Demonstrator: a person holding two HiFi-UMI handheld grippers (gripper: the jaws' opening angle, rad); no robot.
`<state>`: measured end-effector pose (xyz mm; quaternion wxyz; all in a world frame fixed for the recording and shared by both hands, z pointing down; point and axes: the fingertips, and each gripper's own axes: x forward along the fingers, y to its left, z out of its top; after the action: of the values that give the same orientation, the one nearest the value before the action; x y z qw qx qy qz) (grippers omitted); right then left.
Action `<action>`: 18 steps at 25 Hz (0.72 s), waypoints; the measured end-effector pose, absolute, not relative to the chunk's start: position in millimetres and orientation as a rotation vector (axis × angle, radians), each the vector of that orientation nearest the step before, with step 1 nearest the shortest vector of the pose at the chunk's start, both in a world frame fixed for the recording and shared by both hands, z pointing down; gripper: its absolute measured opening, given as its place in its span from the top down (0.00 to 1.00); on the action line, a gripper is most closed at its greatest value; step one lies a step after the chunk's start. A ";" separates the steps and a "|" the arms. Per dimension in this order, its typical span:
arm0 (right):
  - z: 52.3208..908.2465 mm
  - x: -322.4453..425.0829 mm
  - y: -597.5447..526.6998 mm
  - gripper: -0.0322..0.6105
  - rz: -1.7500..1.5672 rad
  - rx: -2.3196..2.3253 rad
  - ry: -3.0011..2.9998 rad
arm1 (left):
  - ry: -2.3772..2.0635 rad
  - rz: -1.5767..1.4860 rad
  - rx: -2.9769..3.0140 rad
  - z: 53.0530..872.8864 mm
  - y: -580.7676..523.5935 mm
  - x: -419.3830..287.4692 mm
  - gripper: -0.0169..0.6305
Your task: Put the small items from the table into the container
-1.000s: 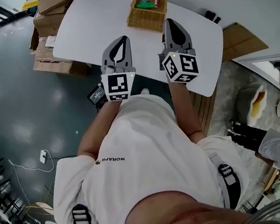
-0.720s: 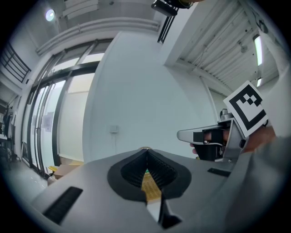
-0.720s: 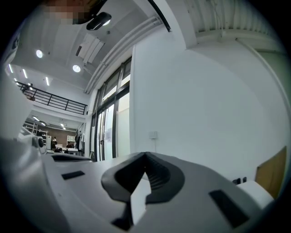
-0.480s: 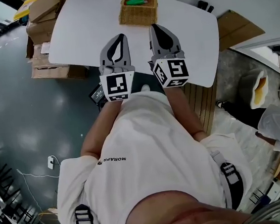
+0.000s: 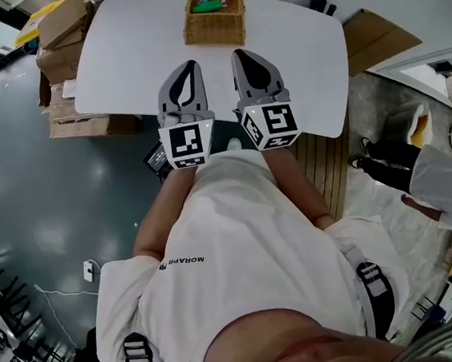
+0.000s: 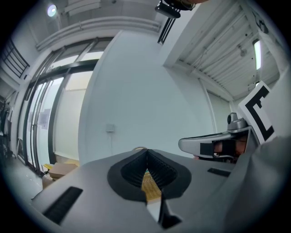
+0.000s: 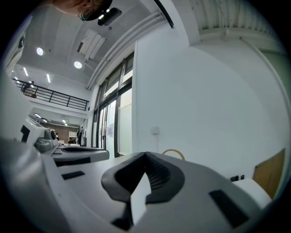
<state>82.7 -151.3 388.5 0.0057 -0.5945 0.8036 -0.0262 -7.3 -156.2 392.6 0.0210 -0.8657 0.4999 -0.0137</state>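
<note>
You wear a white short-sleeved shirt [image 5: 240, 239] with small dark lettering [image 5: 180, 260] at nine o'clock and dark buckled straps [image 5: 136, 356] at seven and four o'clock. Your left gripper [image 5: 189, 63] and right gripper [image 5: 242, 53] are grey, each bearing a black-and-white marker cube [image 5: 185, 144].

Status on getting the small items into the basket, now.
Done: a green item and others lie in the basket. In hand: nothing; left hand-held gripper and right hand-held gripper are shut, empty. Left: no loose item shows on the table.
</note>
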 end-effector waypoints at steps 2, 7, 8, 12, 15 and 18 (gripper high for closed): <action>390.6 82.5 -152.7 0.93 -0.086 -1.865 2.514 | 1.548 -0.046 -2.685 393.4 -157.9 -7.7 0.97; 393.8 82.9 -153.4 0.93 -0.087 -1.870 2.520 | 1.538 -0.046 -2.690 393.8 -159.0 -3.5 0.97; 394.1 82.9 -153.3 0.93 -0.088 -1.871 2.520 | 1.535 -0.046 -2.692 393.9 -159.1 -2.7 0.97; 392.6 86.6 -154.4 0.93 -0.090 -1.879 2.509 | 1.519 -0.047 -2.695 392.3 -160.7 1.0 0.97; 392.5 89.2 -153.3 0.93 -0.086 -1.885 2.502 | 1.505 -0.047 -2.693 391.0 -159.8 3.9 0.97; 392.9 91.5 -153.2 0.93 -0.081 -1.886 2.499 | 1.495 -0.044 -2.694 390.5 -160.3 7.8 0.97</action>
<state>91.5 -153.2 392.9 0.0047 -0.6023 0.7979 -0.0259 7.8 -160.3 390.5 0.0300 -0.8739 0.4850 -0.0144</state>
